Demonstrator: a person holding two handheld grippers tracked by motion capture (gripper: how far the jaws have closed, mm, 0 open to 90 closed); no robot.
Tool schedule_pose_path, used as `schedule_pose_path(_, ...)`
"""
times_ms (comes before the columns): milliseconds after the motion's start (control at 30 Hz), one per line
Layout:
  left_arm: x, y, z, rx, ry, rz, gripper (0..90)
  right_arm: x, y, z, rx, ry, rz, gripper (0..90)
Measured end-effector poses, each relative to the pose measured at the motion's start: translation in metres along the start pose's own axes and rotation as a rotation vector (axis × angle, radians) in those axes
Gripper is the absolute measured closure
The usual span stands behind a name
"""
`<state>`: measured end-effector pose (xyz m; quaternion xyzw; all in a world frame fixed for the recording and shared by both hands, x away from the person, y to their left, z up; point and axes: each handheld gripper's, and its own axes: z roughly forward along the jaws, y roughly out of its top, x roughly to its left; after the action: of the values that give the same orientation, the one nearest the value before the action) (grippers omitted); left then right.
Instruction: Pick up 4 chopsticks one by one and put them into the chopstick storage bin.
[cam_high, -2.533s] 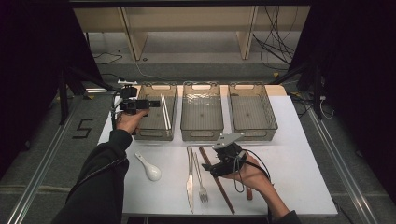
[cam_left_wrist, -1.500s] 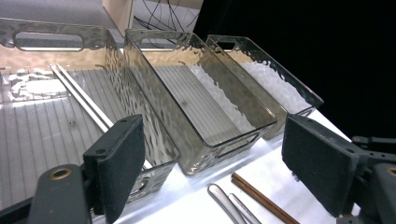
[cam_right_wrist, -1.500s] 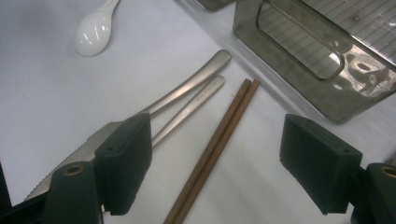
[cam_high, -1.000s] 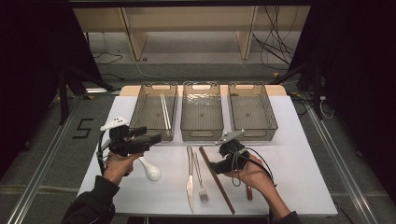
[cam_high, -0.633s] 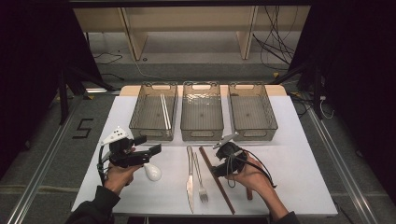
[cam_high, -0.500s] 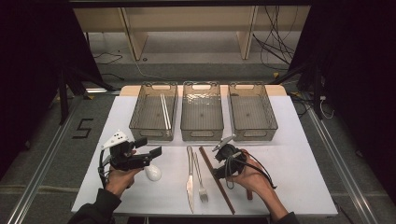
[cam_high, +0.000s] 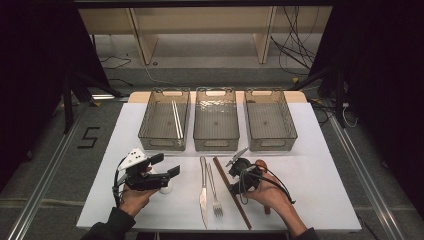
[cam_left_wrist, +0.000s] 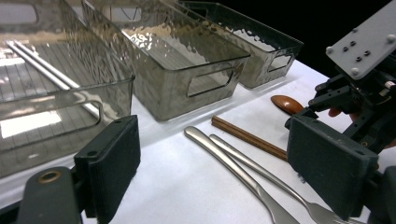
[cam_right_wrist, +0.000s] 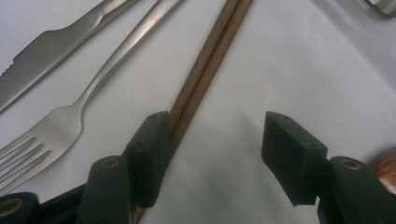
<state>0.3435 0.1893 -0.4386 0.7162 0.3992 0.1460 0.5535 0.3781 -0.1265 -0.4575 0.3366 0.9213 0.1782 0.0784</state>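
Both grippers agape: left gripper (cam_high: 167, 165) nr spoon, right gripper (cam_right_wrist: 210, 144) beside chopsticks (cam_right_wrist: 205, 65).

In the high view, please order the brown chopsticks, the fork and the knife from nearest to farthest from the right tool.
1. Brown chopsticks, right beside the right tool.
2. Fork, further left.
3. Knife, leftmost.

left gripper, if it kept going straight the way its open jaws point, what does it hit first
Probably the knife and fork handles lying between the left gripper and the wooden chopsticks; how low it sits above the table is unclear.
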Motion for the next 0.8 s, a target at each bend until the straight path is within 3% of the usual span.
schedule_pose_path(267,-0.003,-0.0016,-0.002,-0.005,-0.007,0.022,17.1,-0.0009,-0.0008,0.001,0.016,0.024,0.011,45.2)
schedule_pose_path(533,-0.0025,-0.0025,-0.0033,-0.006,-0.001,0.018,17.1,-0.0004,-0.0013,0.002,0.023,0.057,0.02,47.0)
schedule_pose_path(667,-0.0025,-0.0028,-0.0032,-0.005,-0.001,0.018,17.1,0.0003,-0.0017,0.0042,0.052,0.024,0.007,50.7)
schedule_pose_path(800,-0.0022,-0.0029,-0.0033,-0.005,-0.001,0.018,17.1,0.0002,-0.0017,0.003,0.069,0.022,-0.003,57.8)
